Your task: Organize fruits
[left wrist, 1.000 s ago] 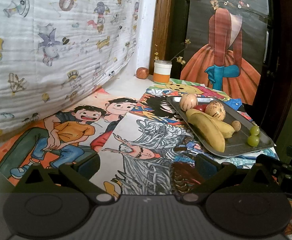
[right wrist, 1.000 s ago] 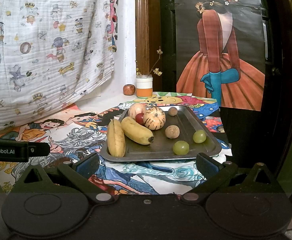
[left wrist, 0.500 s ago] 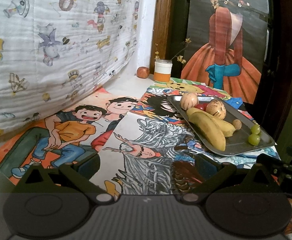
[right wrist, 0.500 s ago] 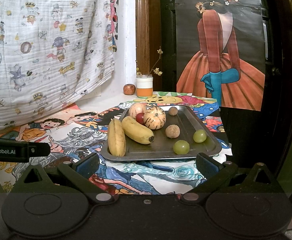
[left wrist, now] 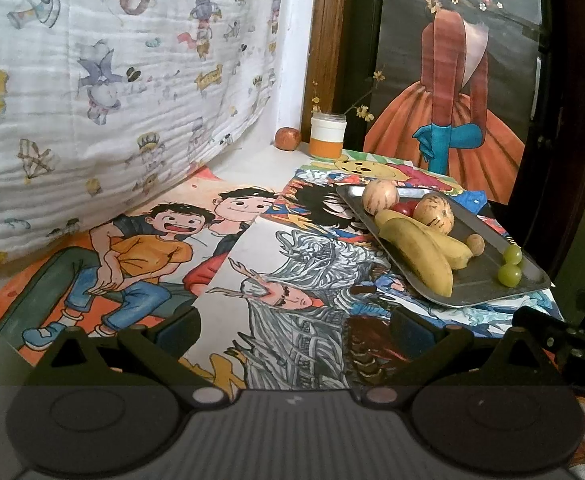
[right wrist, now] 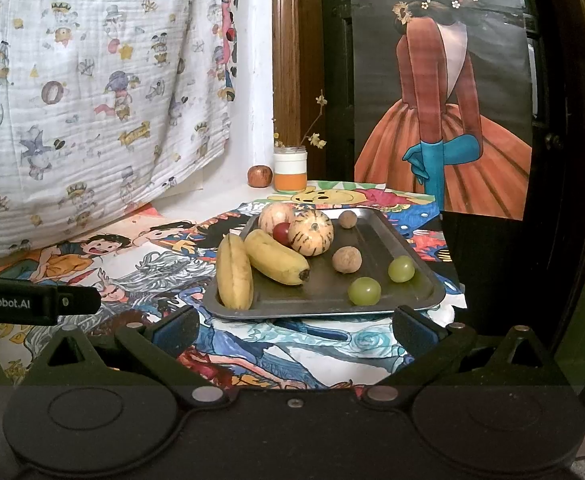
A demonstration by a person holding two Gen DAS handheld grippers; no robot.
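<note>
Both of my tools are spread apart with nothing between their fingers. Straight ahead of my right tool (right wrist: 292, 330), just past its fingertips, the metal tray (right wrist: 416, 276) sits on the drawing-covered desk (right wrist: 164, 264). Two bananas (right wrist: 272, 258) lie at the tray's near left; behind them two striped melons (right wrist: 310, 232) flank a small red fruit (right wrist: 281, 233). Two walnuts (right wrist: 346, 259) and two green grapes (right wrist: 364, 291) lie to the right, apart from each other. My left tool (left wrist: 294, 326) hovers over the drawings, with the tray ahead and to its right. An apple (right wrist: 259, 176) and an orange-banded jar (right wrist: 290, 169) stand far ahead by the wall.
</note>
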